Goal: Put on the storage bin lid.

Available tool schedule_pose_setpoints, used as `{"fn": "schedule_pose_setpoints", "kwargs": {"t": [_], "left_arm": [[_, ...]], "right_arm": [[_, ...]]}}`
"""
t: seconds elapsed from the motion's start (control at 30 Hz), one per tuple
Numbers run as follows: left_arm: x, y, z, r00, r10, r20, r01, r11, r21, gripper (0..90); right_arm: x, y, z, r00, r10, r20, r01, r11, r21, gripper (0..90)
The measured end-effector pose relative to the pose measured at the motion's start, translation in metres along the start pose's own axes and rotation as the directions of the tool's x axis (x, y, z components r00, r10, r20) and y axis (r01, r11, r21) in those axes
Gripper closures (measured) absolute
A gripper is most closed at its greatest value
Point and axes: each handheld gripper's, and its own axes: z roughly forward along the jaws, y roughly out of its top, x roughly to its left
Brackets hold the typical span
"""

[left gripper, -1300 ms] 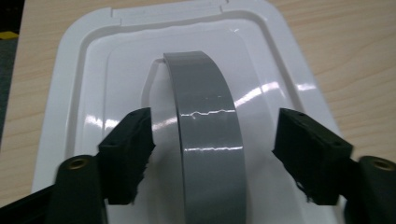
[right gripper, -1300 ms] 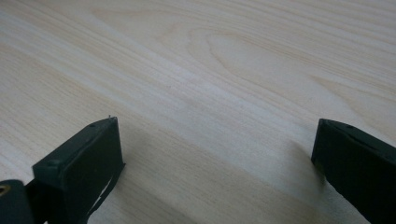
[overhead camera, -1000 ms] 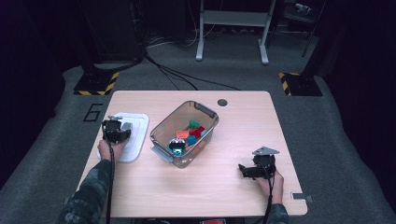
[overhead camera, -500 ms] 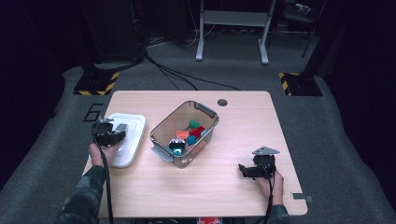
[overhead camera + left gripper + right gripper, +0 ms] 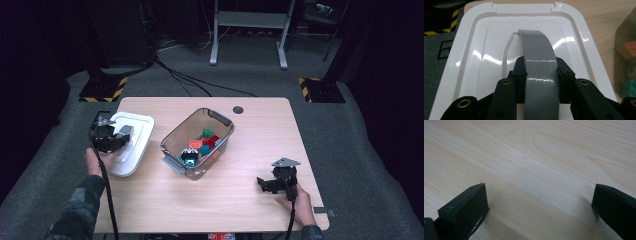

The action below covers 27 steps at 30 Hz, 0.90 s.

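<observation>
The bench point(image 5: 210, 200) carries a clear bin point(image 5: 197, 141) of blocks at centre. The white lid point(image 5: 131, 145) lies at the left edge, its long axis toward the far edge; the bin stands to its right. The left claw point(image 5: 119, 137) pinches the lid's grey handle point(image 5: 539, 67); the right claw point(image 5: 264, 184) is spread near the right front corner.
</observation>
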Motion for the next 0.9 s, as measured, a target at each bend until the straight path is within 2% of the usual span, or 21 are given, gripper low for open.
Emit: {"fn": "schedule_pose_setpoints", "kwargs": {"t": [0.03,0.07,0.1,0.3,0.53,0.77,0.9], "left_arm": [[-0.001,0.003,-0.002,1.0,0.004,0.002,-0.004,1.0,-0.004,67.5],[-0.003,0.005,-0.005,0.9999,0.009,0.006,-0.009,0.9999,-0.005,67.5],[-0.004,0.008,-0.007,0.9998,0.016,0.009,-0.016,0.9998,-0.012,67.5],[-0.014,0.024,-0.016,0.9985,0.052,0.02,-0.051,0.9981,-0.033,67.5],[-0.026,0.045,-0.027,0.9945,0.095,0.044,-0.092,0.9943,-0.054,67.5],[-0.039,0.06,-0.031,0.9891,0.133,0.063,-0.129,0.9899,-0.059,67.4],[-0.045,0.066,-0.033,0.9875,0.137,0.078,-0.132,0.9891,-0.065,67.5]], "right_arm": [[0.001,-0.002,-0.002,0.9999,0.01,0.013,-0.01,1.0,-0.001,0.0],[0.0,-0.004,-0.004,1.0,-0.002,0.004,0.002,1.0,0.0,0.0],[0.0,-0.005,-0.005,0.9999,0.01,0.006,-0.01,1.0,0.001,0.0],[-0.001,-0.005,-0.004,1.0,-0.002,0.0,0.002,1.0,-0.001,0.0],[-0.002,-0.004,-0.004,0.9999,-0.011,-0.006,0.011,1.0,-0.001,0.0],[-0.003,-0.004,-0.003,0.9998,-0.017,-0.014,0.017,1.0,-0.001,0.0],[-0.003,-0.004,-0.003,0.9997,-0.018,-0.014,0.018,1.0,-0.001,0.0]]}}
